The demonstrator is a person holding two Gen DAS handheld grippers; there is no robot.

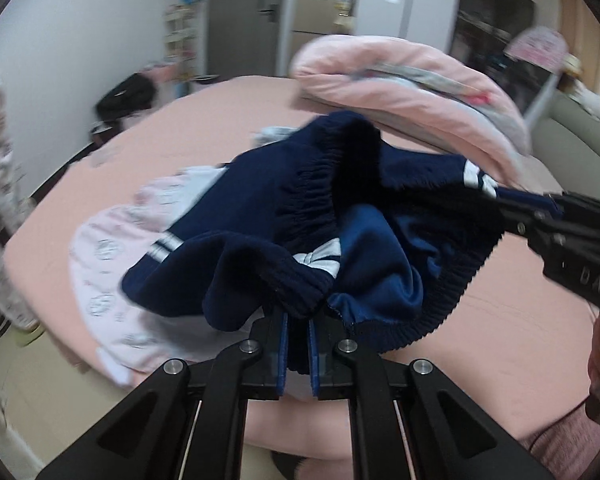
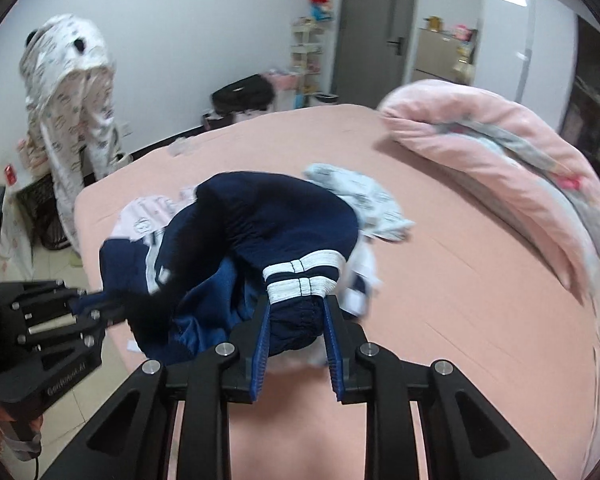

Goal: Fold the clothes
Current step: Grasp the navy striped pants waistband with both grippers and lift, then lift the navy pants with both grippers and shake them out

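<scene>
I have the navy trousers (image 1: 320, 216) up off the bed (image 1: 220, 120), bunched and hanging between my two grippers. Their elastic waistband gapes open in the middle, and white stripes show on the side seams. My left gripper (image 1: 298, 320) is clamped on a thick fold of the ribbed navy edge, the blue pads pressed close with cloth filling the gap. My right gripper (image 2: 296, 320) grips a gathered part of the waistband just below a white-striped patch; its pads stand wider apart, yet the fabric is wedged between them. In the left camera the right gripper reaches in from the right edge, pinching the far side of the trousers.

Under the trousers, on the pink sheet, lies a pale pink printed garment (image 1: 104, 252), partly covered by the navy cloth. A light blue-white piece of clothing (image 2: 368, 196) lies just behind. Farther back on the bed sits a folded pink quilt (image 2: 488, 136). Beside the bed, at the left, a white printed hooded robe (image 2: 72, 92) hangs upright. A grey door (image 2: 374, 28) is in the far wall.
</scene>
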